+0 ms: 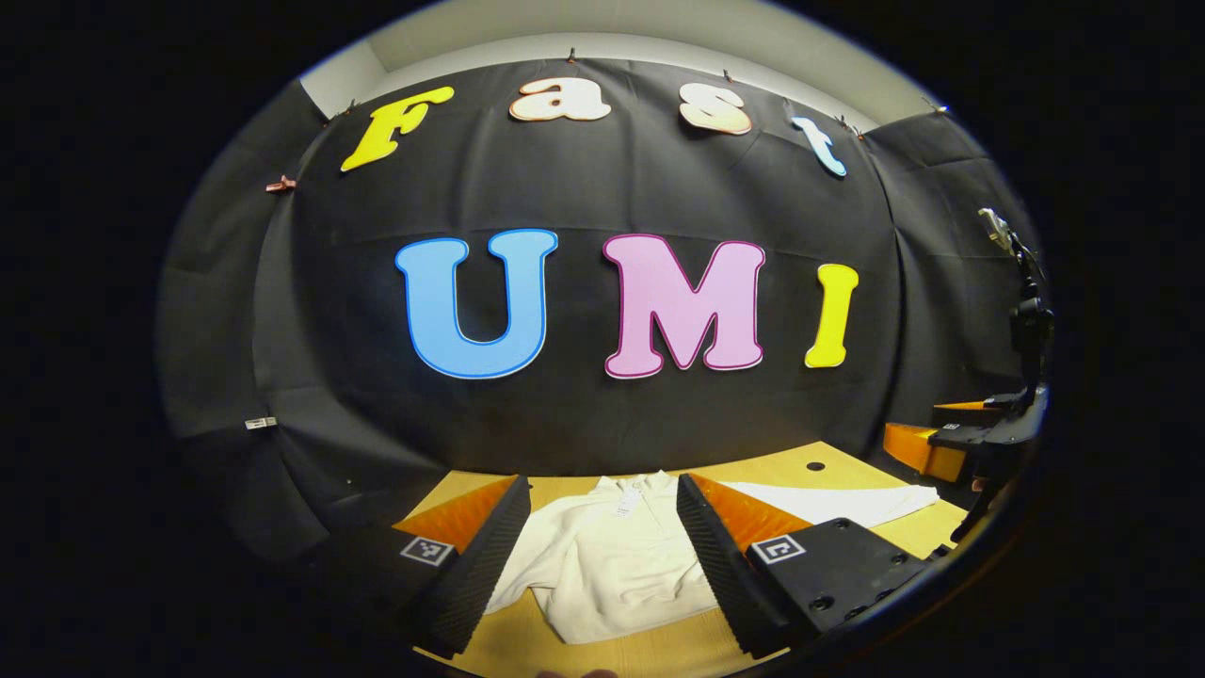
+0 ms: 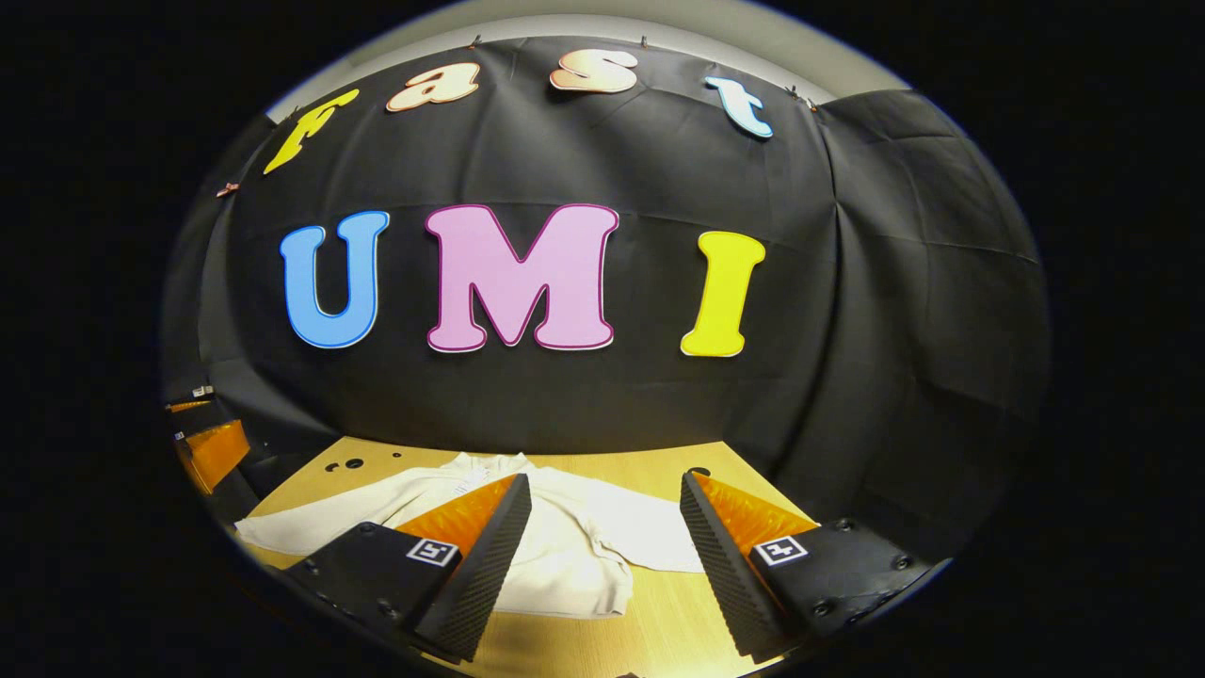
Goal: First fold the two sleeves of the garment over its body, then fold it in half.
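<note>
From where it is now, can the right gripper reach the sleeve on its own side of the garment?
Probably yes. The right gripper is open above the table, and the sleeve lies flat between its fingers' line of sight with nothing on top of it.

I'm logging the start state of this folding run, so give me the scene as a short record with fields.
garment: white long-sleeved top, lying flat on the table
sleeves: both spread outward, one in the left gripper view, the other in the right gripper view; neither folded over the body
table: light wood
left gripper: open, above the garment, holding nothing
right gripper: open, above the garment, holding nothing
task progress: no fold made yet
</note>
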A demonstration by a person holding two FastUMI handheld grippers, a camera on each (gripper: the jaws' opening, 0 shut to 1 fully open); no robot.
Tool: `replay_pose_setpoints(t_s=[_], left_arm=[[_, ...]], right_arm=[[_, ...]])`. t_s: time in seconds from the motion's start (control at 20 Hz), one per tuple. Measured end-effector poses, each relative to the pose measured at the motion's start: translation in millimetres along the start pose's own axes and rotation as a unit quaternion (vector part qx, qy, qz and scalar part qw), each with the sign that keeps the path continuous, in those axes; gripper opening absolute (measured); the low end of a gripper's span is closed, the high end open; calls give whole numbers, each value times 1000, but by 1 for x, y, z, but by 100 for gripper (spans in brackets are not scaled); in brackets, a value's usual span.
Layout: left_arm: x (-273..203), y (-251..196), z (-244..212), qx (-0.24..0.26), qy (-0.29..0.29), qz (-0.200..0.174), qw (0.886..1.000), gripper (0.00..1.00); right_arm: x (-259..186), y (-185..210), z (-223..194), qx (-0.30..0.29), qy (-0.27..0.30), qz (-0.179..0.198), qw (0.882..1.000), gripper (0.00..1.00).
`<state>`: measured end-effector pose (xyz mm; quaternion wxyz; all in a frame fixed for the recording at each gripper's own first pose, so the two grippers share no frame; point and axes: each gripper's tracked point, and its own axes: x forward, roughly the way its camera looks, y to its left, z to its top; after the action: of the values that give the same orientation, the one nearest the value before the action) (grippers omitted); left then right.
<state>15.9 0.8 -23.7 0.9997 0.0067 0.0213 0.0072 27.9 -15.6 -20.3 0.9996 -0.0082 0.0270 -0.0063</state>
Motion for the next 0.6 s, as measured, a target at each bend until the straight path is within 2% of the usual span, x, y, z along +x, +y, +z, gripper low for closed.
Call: replay_pose_setpoints(t_s=[0.2,0.6], left_arm=[[10,-4,-12,-8,20,2,1000,99],[30,-8,-28,-8,49,16,999,99]], right_arm=[[18,-12,-3,-9,-5,-4,1000,97],[60,-104,-61,-21,58,-86,994,97]])
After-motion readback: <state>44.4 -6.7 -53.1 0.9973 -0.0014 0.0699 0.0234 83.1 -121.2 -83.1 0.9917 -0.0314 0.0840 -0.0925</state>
